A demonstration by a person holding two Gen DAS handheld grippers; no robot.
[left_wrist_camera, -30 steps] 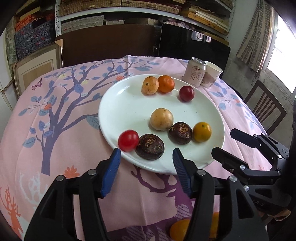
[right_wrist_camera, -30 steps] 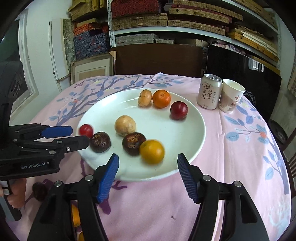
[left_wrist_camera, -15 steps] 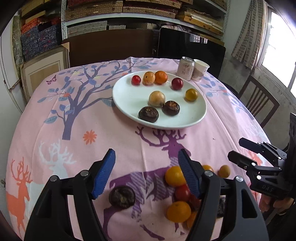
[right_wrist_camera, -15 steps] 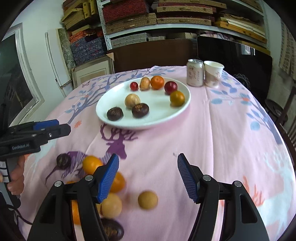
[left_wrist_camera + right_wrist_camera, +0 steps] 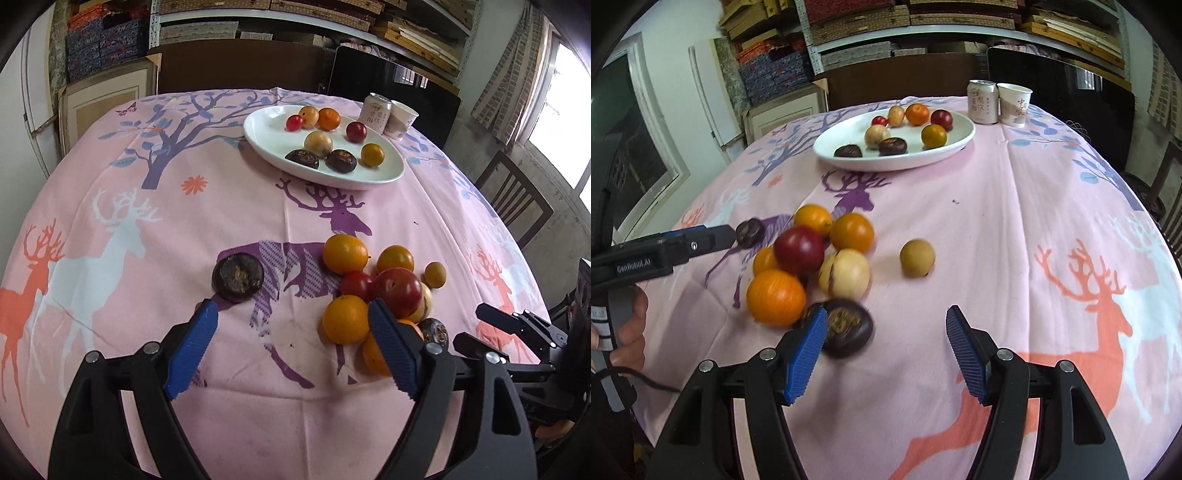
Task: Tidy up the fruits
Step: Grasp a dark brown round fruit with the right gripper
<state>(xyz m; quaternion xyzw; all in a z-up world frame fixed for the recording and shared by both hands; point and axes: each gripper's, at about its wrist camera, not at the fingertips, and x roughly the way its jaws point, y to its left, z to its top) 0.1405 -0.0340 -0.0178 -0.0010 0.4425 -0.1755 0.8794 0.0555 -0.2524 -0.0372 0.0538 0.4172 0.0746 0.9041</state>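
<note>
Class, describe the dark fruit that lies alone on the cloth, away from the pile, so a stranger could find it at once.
Start at the white plate on the pink deer tablecloth, then come down to the purple deer print in front of it. The dark, flat, round fruit lies on that print, apart from the pile of orange and red fruits; it alone there has no neighbour touching it.

Crammed shelves (image 5: 923,22) behind; wooden chair (image 5: 517,206) right; daylit window (image 5: 569,122)

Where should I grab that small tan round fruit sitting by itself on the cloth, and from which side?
Grip the small tan fruit across its widest middle, coming down from above with the right gripper, whose jaws stand open and empty. It is round, so any axis works. It sits apart from the fruit pile, with bare cloth on both sides, so a finger probably fits on each side.
</note>
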